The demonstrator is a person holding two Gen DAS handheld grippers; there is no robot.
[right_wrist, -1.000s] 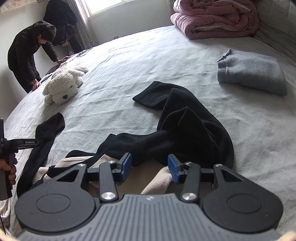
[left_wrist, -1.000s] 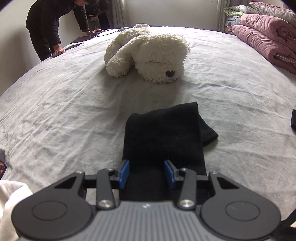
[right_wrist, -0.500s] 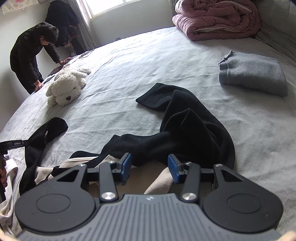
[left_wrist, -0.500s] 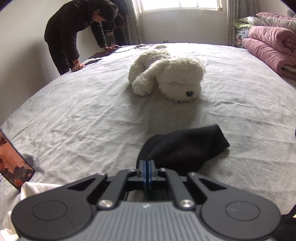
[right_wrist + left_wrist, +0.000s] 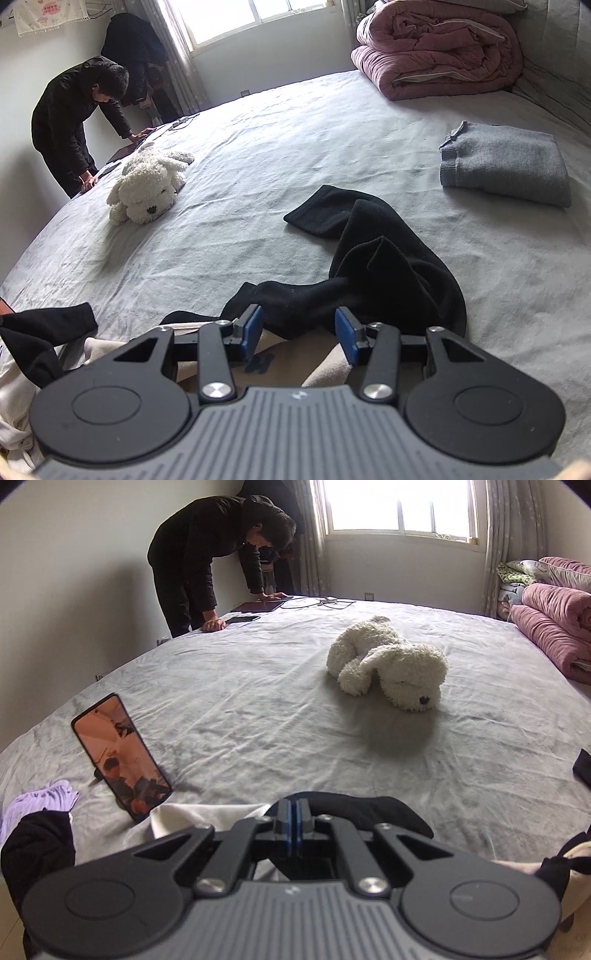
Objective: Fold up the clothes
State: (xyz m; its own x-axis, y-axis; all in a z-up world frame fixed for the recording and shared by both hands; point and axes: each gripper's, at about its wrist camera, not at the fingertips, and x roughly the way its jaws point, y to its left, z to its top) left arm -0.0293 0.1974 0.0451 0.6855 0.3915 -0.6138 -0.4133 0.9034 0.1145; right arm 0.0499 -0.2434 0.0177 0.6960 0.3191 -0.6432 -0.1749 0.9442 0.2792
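A black garment with a beige inner side lies crumpled on the grey bed. In the right wrist view its body and one sleeve (image 5: 373, 254) stretch away from me. My right gripper (image 5: 298, 334) is open, its blue pads above the beige inner fabric (image 5: 291, 354) and the black edge. My left gripper (image 5: 294, 825) is shut on the end of the other black sleeve (image 5: 373, 806), pulled back near the bed's front edge over cream fabric (image 5: 199, 814). That sleeve end also shows at the far left of the right wrist view (image 5: 48, 326).
A white plush dog (image 5: 391, 666) lies mid-bed. A phone (image 5: 120, 755) stands propped at the left, beside a lilac cloth (image 5: 40, 805). A folded grey sweater (image 5: 506, 166) lies to the right, pink quilts (image 5: 436, 48) behind it. A person (image 5: 207, 561) leans on the far edge.
My left gripper shut on the black sleeve end and drew it back toward the front edge, turning left so the phone came into view. My right gripper stayed open in place.
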